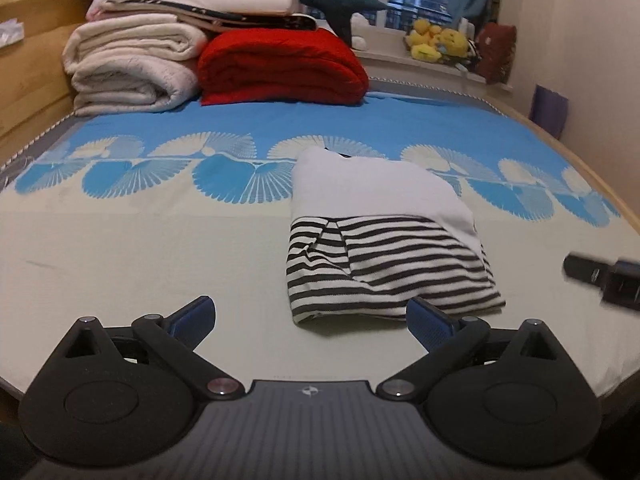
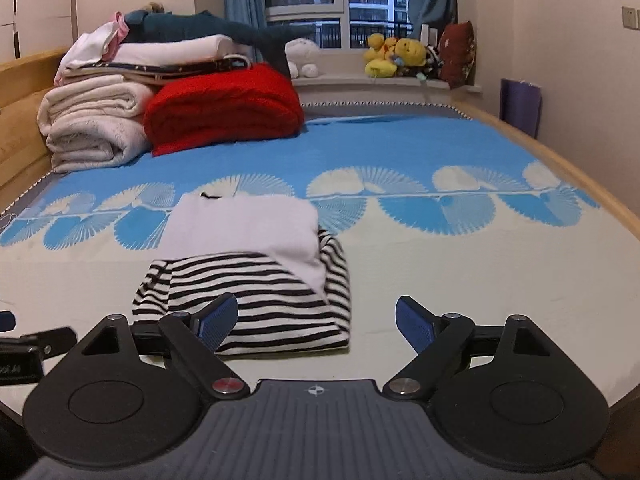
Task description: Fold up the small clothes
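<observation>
A small folded garment (image 1: 380,248), white on its far half and black-and-white striped on its near half, lies flat on the bed sheet (image 1: 140,260). My left gripper (image 1: 310,308) hovers open just in front of its near left corner, nothing between the blue pads. In the right wrist view the same garment (image 2: 248,280) lies ahead and slightly left. My right gripper (image 2: 316,302) stands open over its near right corner, with its left fingertip (image 2: 218,320) in front of the stripes. Neither gripper holds the cloth. The other gripper's dark body shows at each view's edge (image 1: 600,280) (image 2: 24,340).
Folded white blankets (image 1: 132,68) and a red blanket (image 1: 280,64) are stacked at the far left by the wooden bed frame (image 1: 32,80). Plush toys (image 1: 436,42) sit on the window sill. A purple bag (image 1: 550,110) leans on the right wall.
</observation>
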`<action>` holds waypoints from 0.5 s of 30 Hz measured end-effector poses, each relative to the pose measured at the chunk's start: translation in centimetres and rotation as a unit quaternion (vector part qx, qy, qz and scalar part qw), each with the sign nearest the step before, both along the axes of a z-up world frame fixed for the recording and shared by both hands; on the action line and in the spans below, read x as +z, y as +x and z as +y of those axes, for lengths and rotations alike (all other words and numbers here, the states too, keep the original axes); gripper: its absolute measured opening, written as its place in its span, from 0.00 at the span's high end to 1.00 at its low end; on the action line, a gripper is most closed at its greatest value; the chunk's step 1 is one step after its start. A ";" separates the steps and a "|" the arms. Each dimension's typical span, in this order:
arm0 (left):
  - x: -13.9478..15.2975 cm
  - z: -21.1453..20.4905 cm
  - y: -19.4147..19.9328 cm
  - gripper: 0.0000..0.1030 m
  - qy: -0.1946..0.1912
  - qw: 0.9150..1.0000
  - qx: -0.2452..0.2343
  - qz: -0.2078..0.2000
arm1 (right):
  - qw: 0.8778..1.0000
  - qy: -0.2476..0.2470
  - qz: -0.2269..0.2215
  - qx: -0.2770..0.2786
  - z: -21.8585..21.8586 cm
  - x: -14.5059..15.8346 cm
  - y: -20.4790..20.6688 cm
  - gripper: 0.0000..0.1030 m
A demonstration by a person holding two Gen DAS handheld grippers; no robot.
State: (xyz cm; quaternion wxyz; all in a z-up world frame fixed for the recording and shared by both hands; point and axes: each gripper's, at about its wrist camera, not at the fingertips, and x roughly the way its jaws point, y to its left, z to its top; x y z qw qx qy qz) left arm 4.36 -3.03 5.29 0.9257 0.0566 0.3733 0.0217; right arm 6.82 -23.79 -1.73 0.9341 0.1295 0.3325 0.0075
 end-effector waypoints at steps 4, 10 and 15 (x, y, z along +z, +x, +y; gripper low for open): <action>0.1 -0.4 0.4 0.01 -0.016 1.000 0.010 -0.005 | 1.000 -0.001 0.011 0.013 1.3 -0.2 0.3 0.16; 0.0 -1.1 -0.2 0.01 -0.019 1.000 -0.007 -0.006 | 1.000 0.000 0.013 0.028 2.5 -0.2 0.1 0.16; -0.2 -1.5 -0.5 0.01 -0.004 1.000 -0.014 -0.021 | 0.999 -0.003 0.010 0.044 3.0 -0.3 0.3 0.16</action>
